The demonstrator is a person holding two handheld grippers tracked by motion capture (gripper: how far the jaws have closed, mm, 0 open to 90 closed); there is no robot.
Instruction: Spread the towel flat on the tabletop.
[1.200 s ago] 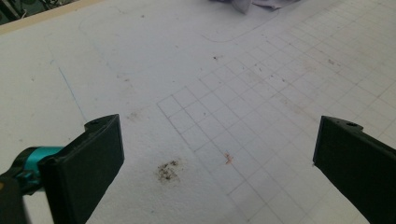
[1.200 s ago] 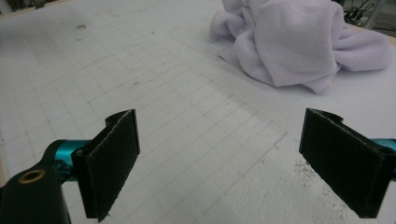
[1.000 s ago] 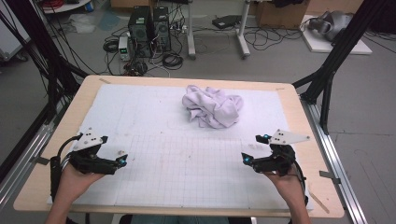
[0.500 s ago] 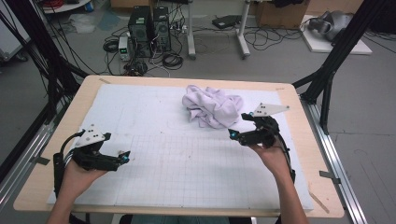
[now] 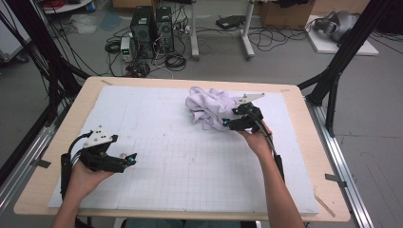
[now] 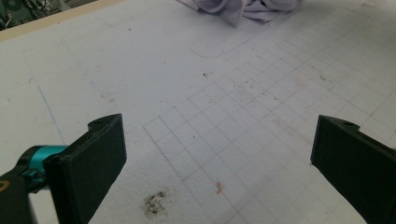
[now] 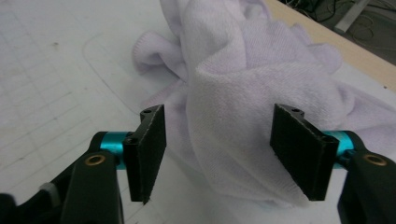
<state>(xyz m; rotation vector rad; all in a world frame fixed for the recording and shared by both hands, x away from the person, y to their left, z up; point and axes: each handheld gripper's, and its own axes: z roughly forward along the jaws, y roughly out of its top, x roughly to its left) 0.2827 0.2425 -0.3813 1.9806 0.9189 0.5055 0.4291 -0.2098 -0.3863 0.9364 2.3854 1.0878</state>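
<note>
Your right claw [image 7: 217, 154] has been closing around a fold of the soft, limp towel [image 7: 243, 93] (light, terry), pads not yet pressing; pinch that fold at 12 o'clock.

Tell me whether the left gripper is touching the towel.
No. The left gripper sits open at the mat's near left, well apart from the crumpled towel.

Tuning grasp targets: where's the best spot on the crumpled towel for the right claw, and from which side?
Take the raised fold at the near right edge of the towel, coming in low from the person's side. That fold stands up off the mat as a thick ridge and already sits between the right claw's jaws, which have just been closing but do not yet pinch it.
</note>
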